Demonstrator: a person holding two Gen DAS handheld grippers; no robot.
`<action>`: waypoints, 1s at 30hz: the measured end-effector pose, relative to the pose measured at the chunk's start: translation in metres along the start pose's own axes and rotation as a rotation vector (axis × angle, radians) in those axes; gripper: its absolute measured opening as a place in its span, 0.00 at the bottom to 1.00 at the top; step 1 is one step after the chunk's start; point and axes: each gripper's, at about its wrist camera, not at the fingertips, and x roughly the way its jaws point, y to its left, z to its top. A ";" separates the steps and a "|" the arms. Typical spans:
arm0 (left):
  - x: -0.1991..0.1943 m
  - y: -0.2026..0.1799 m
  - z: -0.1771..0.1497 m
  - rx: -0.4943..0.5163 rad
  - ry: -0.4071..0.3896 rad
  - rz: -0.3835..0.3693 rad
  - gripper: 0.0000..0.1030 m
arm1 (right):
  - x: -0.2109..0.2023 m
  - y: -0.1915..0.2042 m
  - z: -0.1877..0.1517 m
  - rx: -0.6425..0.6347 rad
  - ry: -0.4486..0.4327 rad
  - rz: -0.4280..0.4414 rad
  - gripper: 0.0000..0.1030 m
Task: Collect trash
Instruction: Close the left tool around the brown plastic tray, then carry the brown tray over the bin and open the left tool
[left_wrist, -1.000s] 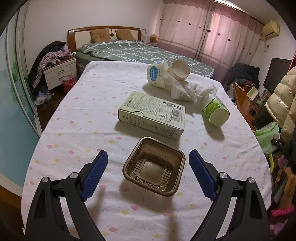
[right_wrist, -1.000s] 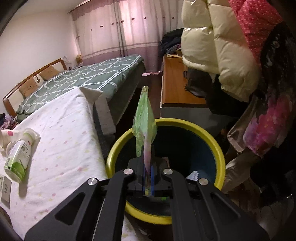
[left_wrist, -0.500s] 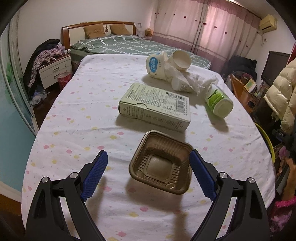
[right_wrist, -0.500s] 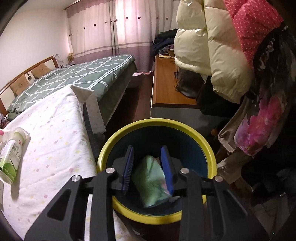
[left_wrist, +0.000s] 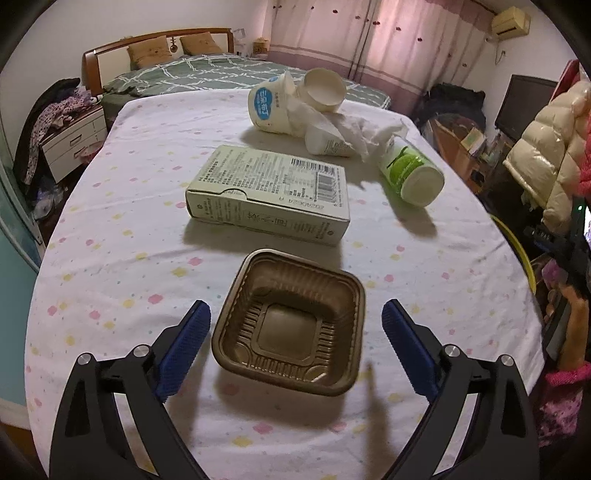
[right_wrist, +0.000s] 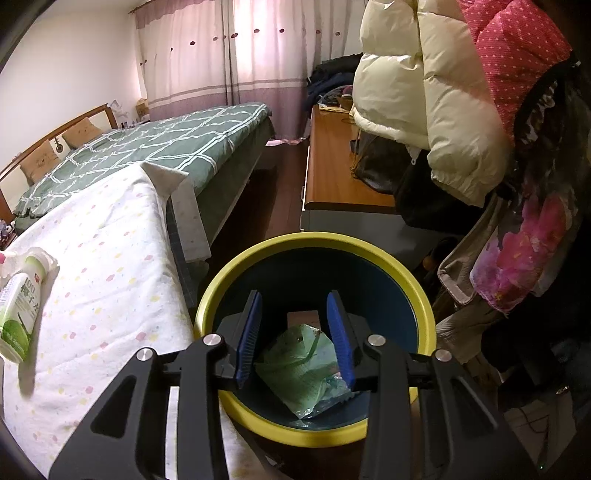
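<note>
trash wrapper (right_wrist: 301, 363) lies binned below opening, down-tilted right gripper (right_wrist: 294, 334).

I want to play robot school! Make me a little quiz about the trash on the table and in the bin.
1. True or false: the brown ribbed plastic tray lies between the left gripper's blue pads.
2. Where is the green crinkly wrapper now? A) on the table B) inside the yellow-rimmed round bin C) pinched in the right gripper
3. Fill in: the flat cardboard box lies just behind the ____.

Key: 1 true, and the opening jaws do not touch it. 2 B. 3 tray.
</note>
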 end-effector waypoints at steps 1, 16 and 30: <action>0.002 0.000 0.000 0.006 0.006 0.007 0.90 | 0.000 0.000 0.000 0.000 0.001 0.001 0.35; 0.012 -0.004 0.009 0.069 0.035 0.014 0.67 | 0.003 0.002 0.000 0.001 0.007 0.049 0.37; 0.008 -0.089 0.032 0.191 -0.001 -0.053 0.67 | -0.005 -0.030 -0.001 0.035 -0.014 0.136 0.42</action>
